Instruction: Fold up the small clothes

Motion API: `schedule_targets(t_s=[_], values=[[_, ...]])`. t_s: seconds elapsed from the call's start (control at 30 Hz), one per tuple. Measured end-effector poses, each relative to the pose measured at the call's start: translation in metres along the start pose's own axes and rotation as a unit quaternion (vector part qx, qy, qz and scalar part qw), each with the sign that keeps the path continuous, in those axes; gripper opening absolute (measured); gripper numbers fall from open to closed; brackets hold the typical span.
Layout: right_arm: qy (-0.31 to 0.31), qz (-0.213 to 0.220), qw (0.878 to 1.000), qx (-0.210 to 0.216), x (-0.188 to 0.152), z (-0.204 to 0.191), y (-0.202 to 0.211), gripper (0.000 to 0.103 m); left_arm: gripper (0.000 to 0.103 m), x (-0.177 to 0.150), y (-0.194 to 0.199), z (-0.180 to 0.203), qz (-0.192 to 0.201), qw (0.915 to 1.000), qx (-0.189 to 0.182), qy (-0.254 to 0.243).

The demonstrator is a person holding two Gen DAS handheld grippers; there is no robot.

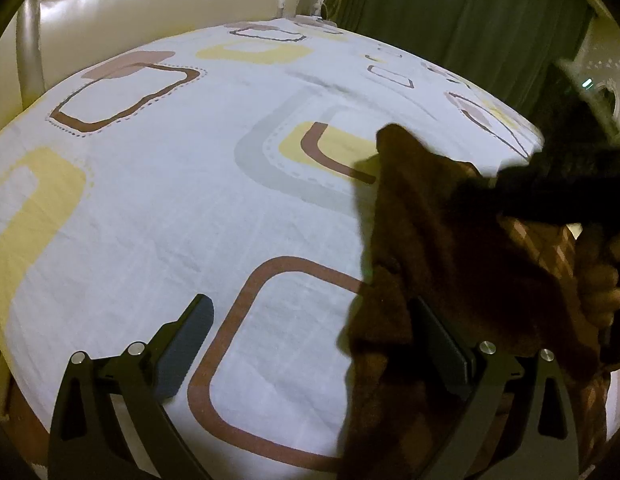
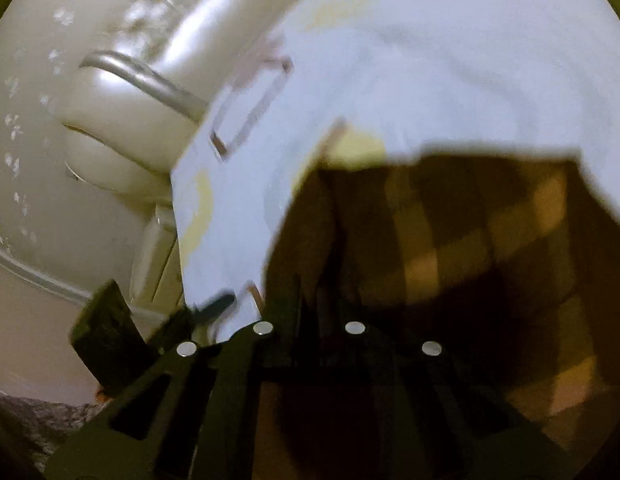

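A brown checked garment [image 1: 426, 240] lies on the right side of the bed, with part of it lifted off the patterned sheet [image 1: 158, 208]. My left gripper [image 1: 312, 308] is open wide just above the sheet; its right finger [image 1: 442, 340] rests against the garment's edge and its left finger [image 1: 190, 332] is over bare sheet. In the left wrist view my right gripper [image 1: 522, 188] is a dark blur above the garment, with a hand [image 1: 598, 292] behind it. In the right wrist view the right gripper [image 2: 314, 292] is shut on the garment [image 2: 450, 240], and the cloth hides its fingertips.
A cream padded headboard [image 1: 150, 12] runs along the far side of the bed. A green curtain [image 1: 470, 20] hangs at the back right. The sheet's edge [image 2: 182, 216] drops off beside the headboard [image 2: 122, 128]. Bare sheet stretches to the left of the garment.
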State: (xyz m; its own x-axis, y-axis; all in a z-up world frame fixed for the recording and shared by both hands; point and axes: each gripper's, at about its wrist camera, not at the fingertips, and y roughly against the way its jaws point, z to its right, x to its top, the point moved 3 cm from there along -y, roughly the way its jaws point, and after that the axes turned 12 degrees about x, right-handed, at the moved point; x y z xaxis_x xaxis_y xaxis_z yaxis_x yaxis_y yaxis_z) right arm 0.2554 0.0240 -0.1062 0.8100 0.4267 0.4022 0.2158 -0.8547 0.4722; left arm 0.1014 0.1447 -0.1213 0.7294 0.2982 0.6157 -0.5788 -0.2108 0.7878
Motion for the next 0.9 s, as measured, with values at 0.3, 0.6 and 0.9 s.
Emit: schedule_targets(t_s=[0.3,0.6,0.9], values=[[-0.018,0.068,0.995,-0.075,0.006,0.01,0.039,0.044,0.098,0.0,-0.002,0.004,0.003,0.9999,0.011,-0.01],[-0.026,-0.022,0.996,-0.083,-0.025,0.033,0.038,0.024,0.098,0.0,-0.002,0.003,0.004,0.9999,0.012,-0.009],[0.017,-0.004,0.987,-0.16,-0.036,0.03,0.046,0.003,0.098,-0.001,-0.002,0.003,0.006,0.9998,0.016,-0.011]])
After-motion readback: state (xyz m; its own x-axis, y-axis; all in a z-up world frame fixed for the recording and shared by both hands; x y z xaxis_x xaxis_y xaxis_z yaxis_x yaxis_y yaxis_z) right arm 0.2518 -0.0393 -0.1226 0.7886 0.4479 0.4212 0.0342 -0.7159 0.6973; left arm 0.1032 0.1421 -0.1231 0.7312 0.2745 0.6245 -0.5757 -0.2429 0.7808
